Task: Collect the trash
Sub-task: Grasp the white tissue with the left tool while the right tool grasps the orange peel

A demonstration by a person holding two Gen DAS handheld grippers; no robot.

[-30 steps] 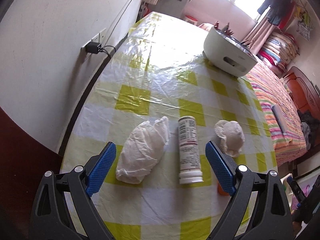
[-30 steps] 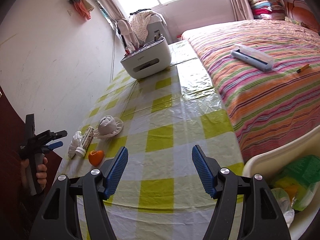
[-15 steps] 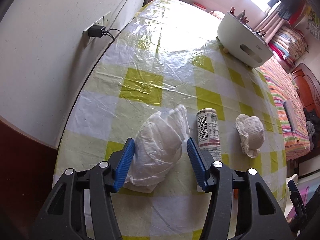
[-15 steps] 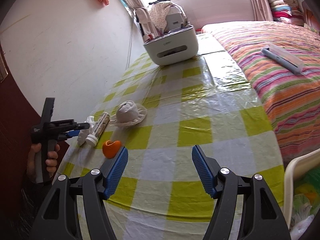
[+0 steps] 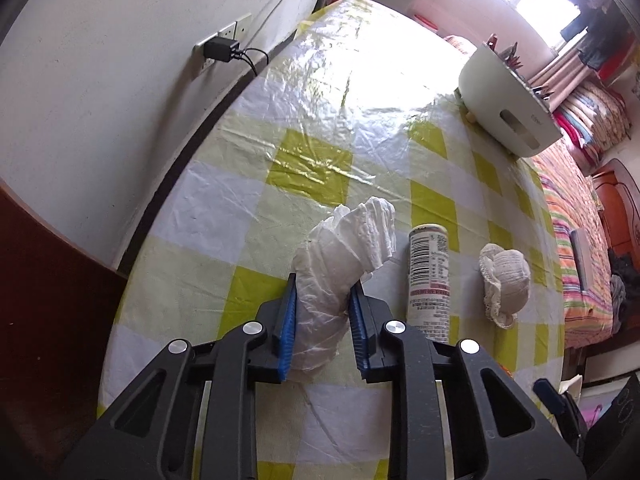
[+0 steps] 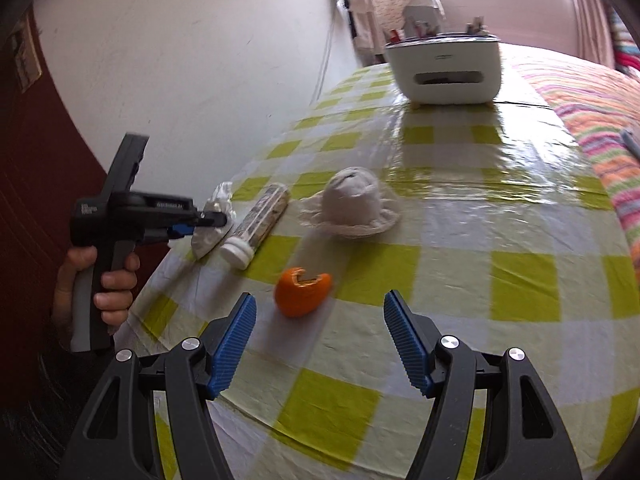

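So the left gripper (image 5: 322,316) has just been closing, and its blue pads now pinch the crumpled white tissue wad (image 5: 340,256) low-centre in the left wrist view. The wad's long axis runs up and away from the jaws, so most of it sticks out past the tips. Meanwhile the right gripper (image 6: 320,344) stands open and empty, with the orange peel (image 6: 302,291) sitting just ahead of it, a bit left of centre between the pads. Right hand's clearly the nearer one for that, and the plastic bottle (image 6: 260,226) lies further up-left.
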